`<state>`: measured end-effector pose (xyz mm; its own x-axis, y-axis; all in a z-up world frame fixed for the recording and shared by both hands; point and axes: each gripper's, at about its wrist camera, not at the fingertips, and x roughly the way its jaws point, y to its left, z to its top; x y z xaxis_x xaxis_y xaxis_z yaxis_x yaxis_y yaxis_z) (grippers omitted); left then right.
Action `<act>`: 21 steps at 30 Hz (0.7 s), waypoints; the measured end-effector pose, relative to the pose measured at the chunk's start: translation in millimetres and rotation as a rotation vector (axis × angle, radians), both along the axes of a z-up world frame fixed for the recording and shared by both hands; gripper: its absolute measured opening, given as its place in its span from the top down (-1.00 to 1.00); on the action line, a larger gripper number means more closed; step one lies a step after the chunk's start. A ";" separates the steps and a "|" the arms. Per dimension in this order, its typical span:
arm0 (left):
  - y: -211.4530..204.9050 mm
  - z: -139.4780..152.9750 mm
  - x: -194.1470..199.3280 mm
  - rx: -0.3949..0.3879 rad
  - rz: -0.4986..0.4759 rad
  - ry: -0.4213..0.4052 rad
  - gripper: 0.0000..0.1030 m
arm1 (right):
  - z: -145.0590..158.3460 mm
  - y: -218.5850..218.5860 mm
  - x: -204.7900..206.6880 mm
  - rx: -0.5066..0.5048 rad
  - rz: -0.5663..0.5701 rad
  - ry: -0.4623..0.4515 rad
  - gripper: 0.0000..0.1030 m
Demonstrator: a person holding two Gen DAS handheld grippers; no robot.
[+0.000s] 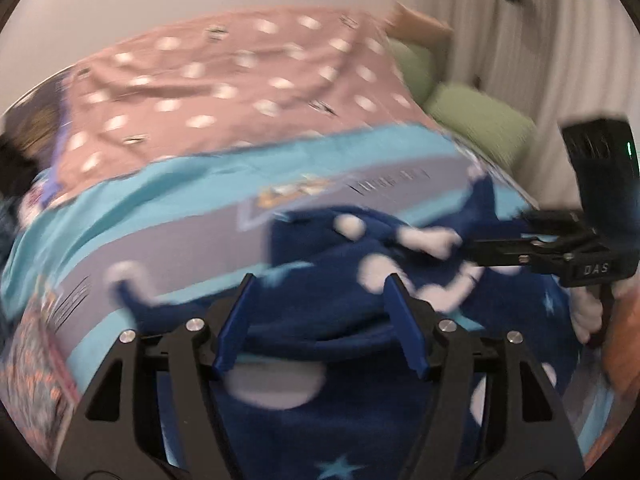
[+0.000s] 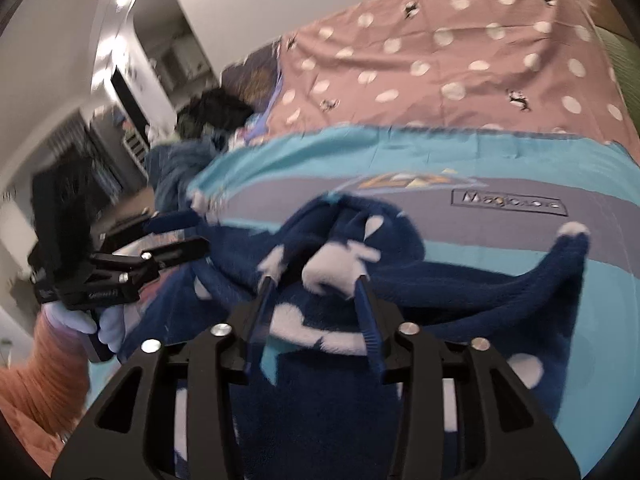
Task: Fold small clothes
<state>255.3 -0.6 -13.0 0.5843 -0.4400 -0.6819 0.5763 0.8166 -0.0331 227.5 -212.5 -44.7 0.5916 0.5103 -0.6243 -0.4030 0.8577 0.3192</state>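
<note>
A small dark blue fleece garment [image 1: 320,312] with white patches and pale stars lies crumpled on the bed; it also shows in the right wrist view [image 2: 400,280]. My left gripper [image 1: 320,284] is open just above the garment, jaws wide apart, holding nothing. My right gripper [image 2: 316,280] is open over the bunched middle of the garment, with a white patch between its fingers. The right gripper also shows in the left wrist view [image 1: 472,244], reaching in from the right. The left gripper also shows in the right wrist view [image 2: 180,228], at the left. Both views are motion-blurred.
The bed has a turquoise and grey printed blanket [image 1: 160,208] in front and a pink spotted cover [image 1: 224,92] behind. Green pillows [image 1: 476,116] lie at the far right by a white curtain. Dark clothes [image 2: 216,112] are piled at the bed's left end.
</note>
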 end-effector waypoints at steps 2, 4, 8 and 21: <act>-20.1 -10.9 -0.5 0.069 -0.054 0.006 -0.35 | -4.4 5.1 1.6 -0.046 0.003 0.000 0.11; -35.4 -23.6 2.1 0.136 -0.090 0.016 -0.39 | -6.7 6.7 -0.3 -0.080 -0.002 -0.015 0.11; -46.0 -38.3 13.1 0.214 -0.092 0.046 -0.06 | -4.7 16.9 -1.8 -0.206 0.002 -0.105 0.07; -46.0 20.1 73.0 0.120 -0.012 0.006 0.87 | -6.2 14.6 61.6 -0.243 -0.048 -0.137 0.05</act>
